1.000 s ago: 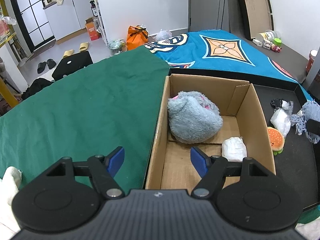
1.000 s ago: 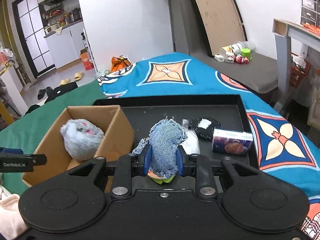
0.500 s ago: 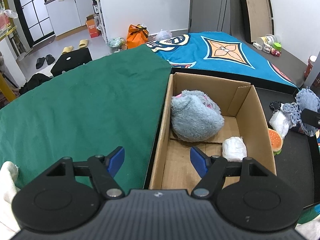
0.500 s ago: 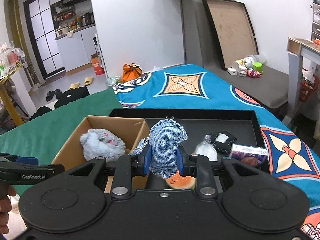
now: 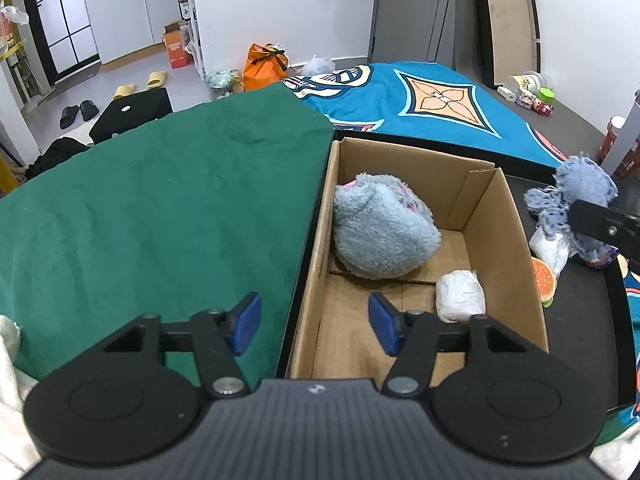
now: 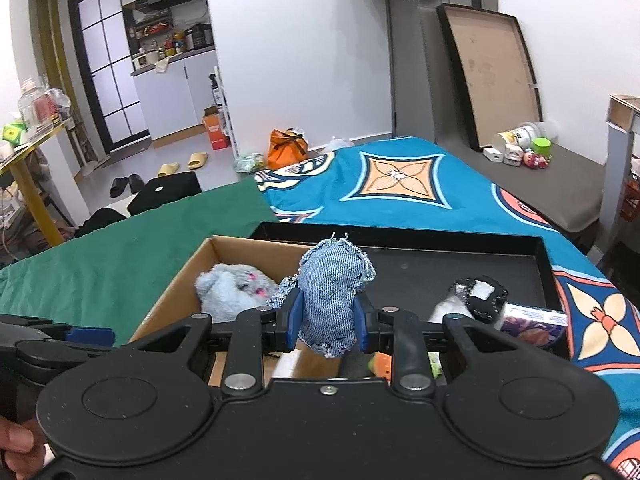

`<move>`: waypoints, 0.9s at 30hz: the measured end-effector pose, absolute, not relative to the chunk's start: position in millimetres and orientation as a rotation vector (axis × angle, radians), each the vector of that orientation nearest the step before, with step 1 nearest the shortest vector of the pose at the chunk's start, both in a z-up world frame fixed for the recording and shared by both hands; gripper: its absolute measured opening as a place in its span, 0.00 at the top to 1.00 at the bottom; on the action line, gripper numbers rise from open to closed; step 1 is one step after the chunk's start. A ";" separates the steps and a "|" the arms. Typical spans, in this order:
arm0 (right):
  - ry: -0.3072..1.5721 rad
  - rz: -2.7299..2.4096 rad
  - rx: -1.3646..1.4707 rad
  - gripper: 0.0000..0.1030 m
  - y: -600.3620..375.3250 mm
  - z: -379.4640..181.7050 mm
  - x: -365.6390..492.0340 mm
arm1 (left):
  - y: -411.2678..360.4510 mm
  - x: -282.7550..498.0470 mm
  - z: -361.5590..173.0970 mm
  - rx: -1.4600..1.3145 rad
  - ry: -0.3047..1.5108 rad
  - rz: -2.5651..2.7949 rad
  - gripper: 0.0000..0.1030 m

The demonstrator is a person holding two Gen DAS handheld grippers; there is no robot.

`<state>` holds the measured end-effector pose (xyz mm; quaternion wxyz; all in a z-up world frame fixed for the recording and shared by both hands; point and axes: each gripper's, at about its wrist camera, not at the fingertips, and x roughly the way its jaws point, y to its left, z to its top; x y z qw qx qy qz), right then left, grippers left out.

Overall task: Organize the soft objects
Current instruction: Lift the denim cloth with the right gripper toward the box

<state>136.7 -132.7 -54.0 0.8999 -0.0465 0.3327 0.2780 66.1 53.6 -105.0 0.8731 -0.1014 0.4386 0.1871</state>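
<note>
Green cloth (image 5: pixel 152 216) and a blue patterned blanket (image 6: pixel 400 184) cover the surface I'm working over, with a black tray (image 6: pixel 440 264) set across them. Inside the tray's left end stands the cardboard box (image 5: pixel 516 240), which holds a grey plush toy (image 5: pixel 380 232) and a small white bundle (image 5: pixel 460 296). My right gripper (image 6: pixel 327 322) is clamped around the middle of a denim pouch (image 6: pixel 332 288), held in the air near the box's right wall. It looks light and squashy, frayed at the edges, so I judge a firm mid-body pinch is the safest hold; the loose flap would slip. My left gripper (image 5: pixel 314 322) hangs wide apart and empty over the box's near left edge. Left on the tray are a watermelon-slice toy (image 5: pixel 544 280), a white pouch (image 5: pixel 550 246), a black piece (image 6: pixel 486 298) and a small packet (image 6: pixel 532 320).
</note>
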 end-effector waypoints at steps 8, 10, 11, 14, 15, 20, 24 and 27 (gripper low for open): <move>0.702 0.617 -0.119 0.74 -116.4 -56.9 130.9 | 55.8 64.8 -106.8 -0.234 0.916 0.367 0.75; 0.707 0.623 -0.126 0.73 -113.3 -58.4 130.5 | 56.3 64.1 -106.6 -0.237 0.913 0.366 0.78; 0.709 0.625 -0.130 0.73 -111.7 -59.1 130.1 | 56.7 63.7 -106.6 -0.237 0.910 0.367 0.81; 0.718 0.631 -0.132 0.73 -107.9 -60.5 129.8 | 58.5 62.8 -106.5 -0.244 0.906 0.369 0.84; 0.717 0.635 -0.131 0.72 -106.8 -60.3 129.2 | 58.9 62.7 -106.5 -0.245 0.906 0.370 0.85; 0.690 0.680 -0.156 0.43 -99.4 -58.4 125.8 | 58.8 63.7 -106.5 -0.243 0.906 0.369 0.85; 0.694 0.667 -0.147 0.38 -105.3 -57.8 126.5 | 57.6 65.0 -106.5 -0.231 0.909 0.376 0.85; 0.706 0.650 -0.131 0.37 -113.5 -59.9 127.7 | 55.0 65.8 -105.5 -0.222 0.910 0.379 0.85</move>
